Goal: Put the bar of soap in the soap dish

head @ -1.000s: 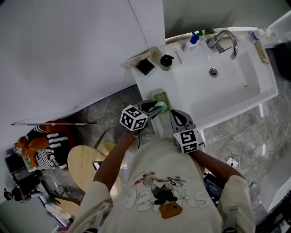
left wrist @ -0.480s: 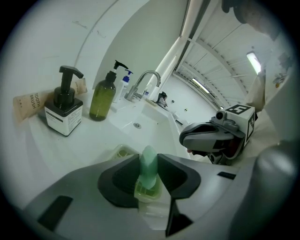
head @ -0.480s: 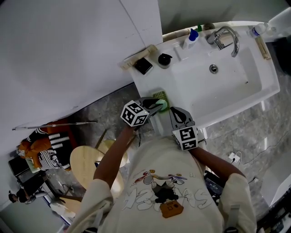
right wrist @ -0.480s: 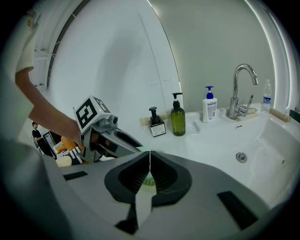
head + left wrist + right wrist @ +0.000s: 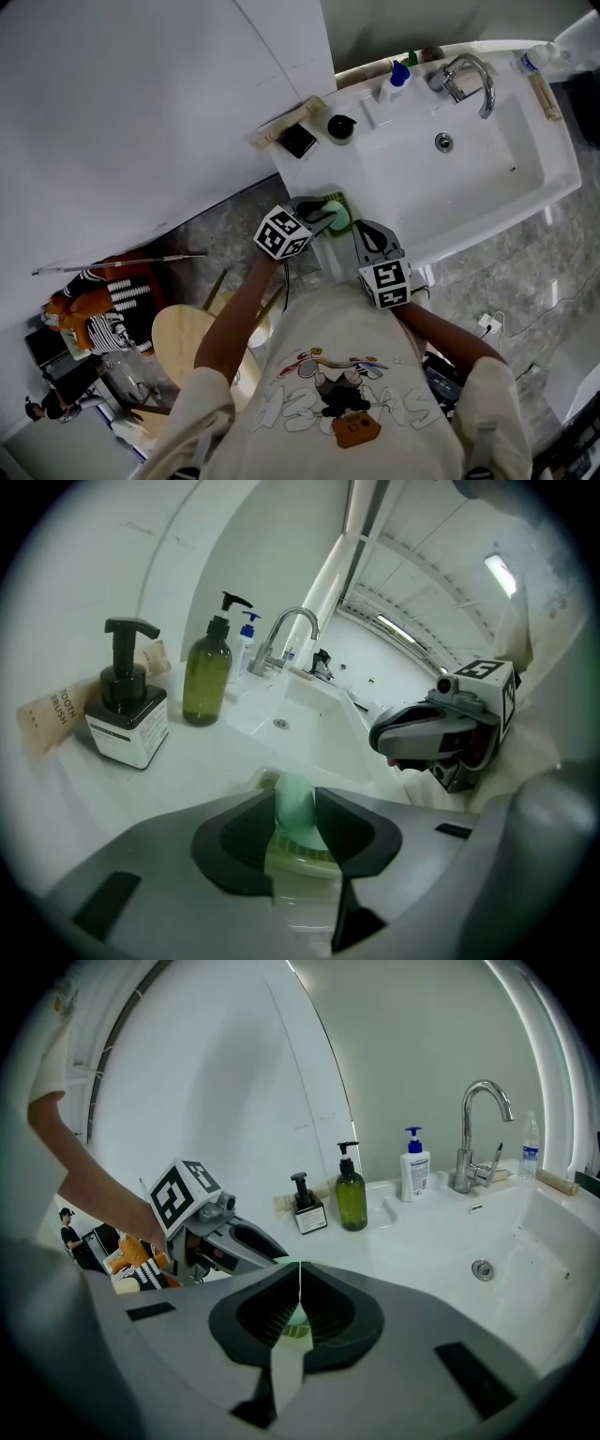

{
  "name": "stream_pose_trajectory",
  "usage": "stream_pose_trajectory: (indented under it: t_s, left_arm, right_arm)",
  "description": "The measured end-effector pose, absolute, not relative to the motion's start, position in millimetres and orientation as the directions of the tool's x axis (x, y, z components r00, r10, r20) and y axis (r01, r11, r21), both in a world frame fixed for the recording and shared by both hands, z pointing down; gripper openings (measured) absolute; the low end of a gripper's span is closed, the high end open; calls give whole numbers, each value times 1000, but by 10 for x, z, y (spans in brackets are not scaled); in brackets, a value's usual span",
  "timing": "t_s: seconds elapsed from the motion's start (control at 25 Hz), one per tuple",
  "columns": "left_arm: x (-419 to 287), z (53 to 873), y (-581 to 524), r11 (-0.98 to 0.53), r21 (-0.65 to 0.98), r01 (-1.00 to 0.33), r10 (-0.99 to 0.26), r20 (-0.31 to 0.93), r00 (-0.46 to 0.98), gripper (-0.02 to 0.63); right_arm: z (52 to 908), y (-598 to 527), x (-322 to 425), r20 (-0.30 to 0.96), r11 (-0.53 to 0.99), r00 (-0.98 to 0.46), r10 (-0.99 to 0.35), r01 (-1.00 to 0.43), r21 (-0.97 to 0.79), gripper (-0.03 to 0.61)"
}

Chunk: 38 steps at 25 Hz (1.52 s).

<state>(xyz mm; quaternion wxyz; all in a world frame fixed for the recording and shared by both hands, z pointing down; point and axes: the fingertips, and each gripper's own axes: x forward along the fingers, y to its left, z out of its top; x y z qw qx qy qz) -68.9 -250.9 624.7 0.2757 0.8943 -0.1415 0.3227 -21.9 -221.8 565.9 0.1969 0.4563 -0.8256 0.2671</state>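
My left gripper [image 5: 330, 216] is shut on the pale green bar of soap [image 5: 295, 803], held on edge between both jaws. The soap hangs right over the ribbed green soap dish [image 5: 298, 858], which sits on the white counter near its front edge; whether they touch I cannot tell. In the head view the soap [image 5: 339, 219] covers most of the dish [image 5: 332, 198]. My right gripper [image 5: 366, 232] waits just right of the dish, jaws shut with nothing in them. From the right gripper view, the left gripper [image 5: 220, 1237] is at the left.
A black pump bottle [image 5: 127, 719], an olive-green bottle [image 5: 206, 682] and a white bottle with a blue pump [image 5: 414, 1171] stand along the back of the counter. The tap [image 5: 469, 80] and sink basin [image 5: 487, 178] lie to the right. A wooden stool [image 5: 192, 342] stands on the floor.
The left gripper has carried the soap a little forward, from the dish's near side to over the dish. The right gripper has hardly moved.
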Motion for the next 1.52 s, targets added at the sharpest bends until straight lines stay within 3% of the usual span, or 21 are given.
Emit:
stream_pose_trajectory:
  t_s: [0.2,0.68,1.32,1.52]
  left_arm:
    - [-697,6286,-2549,-872,267,-410,-118,699,706,133]
    - [-730,6280,-2612,-890,126,-439,-209,742,637,134]
    - [-739,5973,-2552,-840,70,-538,-345,697,629,132]
    - [-816,5791,-2398,-762,119,-636,-427,646,633,90]
  right_arm:
    - [5632,-2243,-209,572,421,-505,-646,-861,-285,9]
    - [5652,-2225,-157,560,420,-505,-657,-862,-285,9]
    - [5519,-2076,-205,528,461,-538,-657,-841,-283,9]
    - [5521,-2039,-173,524,469,-520,-674,-850,-241,9]
